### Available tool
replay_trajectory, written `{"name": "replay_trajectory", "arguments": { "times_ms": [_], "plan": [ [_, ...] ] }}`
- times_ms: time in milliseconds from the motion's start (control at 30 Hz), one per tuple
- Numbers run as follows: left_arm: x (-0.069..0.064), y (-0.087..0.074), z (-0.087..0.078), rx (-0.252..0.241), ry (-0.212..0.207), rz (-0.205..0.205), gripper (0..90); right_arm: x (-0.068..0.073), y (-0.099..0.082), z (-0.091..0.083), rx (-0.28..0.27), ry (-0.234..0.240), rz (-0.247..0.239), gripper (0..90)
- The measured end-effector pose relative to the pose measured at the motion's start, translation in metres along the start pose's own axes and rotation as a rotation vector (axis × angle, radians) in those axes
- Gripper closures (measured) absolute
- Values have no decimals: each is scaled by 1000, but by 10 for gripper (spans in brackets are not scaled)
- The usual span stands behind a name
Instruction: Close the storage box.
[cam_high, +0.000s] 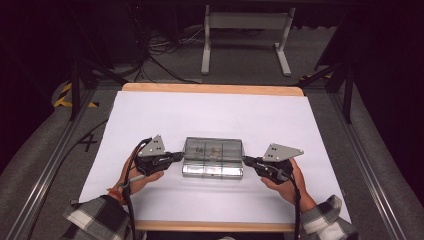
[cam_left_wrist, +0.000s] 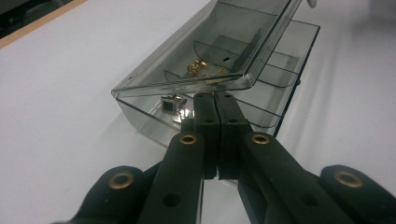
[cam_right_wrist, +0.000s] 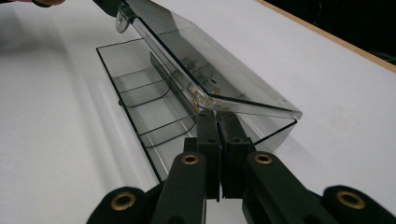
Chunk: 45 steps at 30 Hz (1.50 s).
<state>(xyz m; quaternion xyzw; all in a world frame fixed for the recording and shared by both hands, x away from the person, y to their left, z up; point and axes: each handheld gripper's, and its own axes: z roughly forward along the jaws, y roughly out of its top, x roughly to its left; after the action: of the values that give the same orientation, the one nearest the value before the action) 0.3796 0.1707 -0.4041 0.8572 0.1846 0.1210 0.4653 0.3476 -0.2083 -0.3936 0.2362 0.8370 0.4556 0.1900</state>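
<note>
Here, a white counter (cam_high: 165, 115) carries a clear box (cam_high: 213, 158), lid half-raised; left gripper (cam_high: 181, 156) and right gripper (cam_high: 245, 159), jaws pressed together, touch its ends.

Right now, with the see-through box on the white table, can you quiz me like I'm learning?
1. True or false: the left gripper and the right gripper both have their black jaws shut.
2. Where does the lid of the clear smoky plastic compartment box stand? A) flat shut B) lifted at a slant, with both grippers' tips at its ends C) lying off on the white table cover
3. Fill in: in the left gripper view, the small gold-coloured pieces lie in the box, and a square ______ piece lies in the nearest compartment.

Key
1. True
2. B
3. silver-coloured
</note>
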Motion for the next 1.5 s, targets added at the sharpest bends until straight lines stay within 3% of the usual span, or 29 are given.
{"name": "replay_trajectory", "arguments": {
  "times_ms": [733, 933, 1500],
  "plan": [
    [-13, -14, 5, 93, -20, 46, 888, 10, -15, 0, 74, 28, -38, 882],
    [-12, -19, 8, 111, -23, 42, 882, 11, -18, 1, 94, 38, -42, 882],
    [-14, -24, 9, 126, -26, 41, 891, 14, -21, 7, 154, 46, -57, 892]
  ]
}}
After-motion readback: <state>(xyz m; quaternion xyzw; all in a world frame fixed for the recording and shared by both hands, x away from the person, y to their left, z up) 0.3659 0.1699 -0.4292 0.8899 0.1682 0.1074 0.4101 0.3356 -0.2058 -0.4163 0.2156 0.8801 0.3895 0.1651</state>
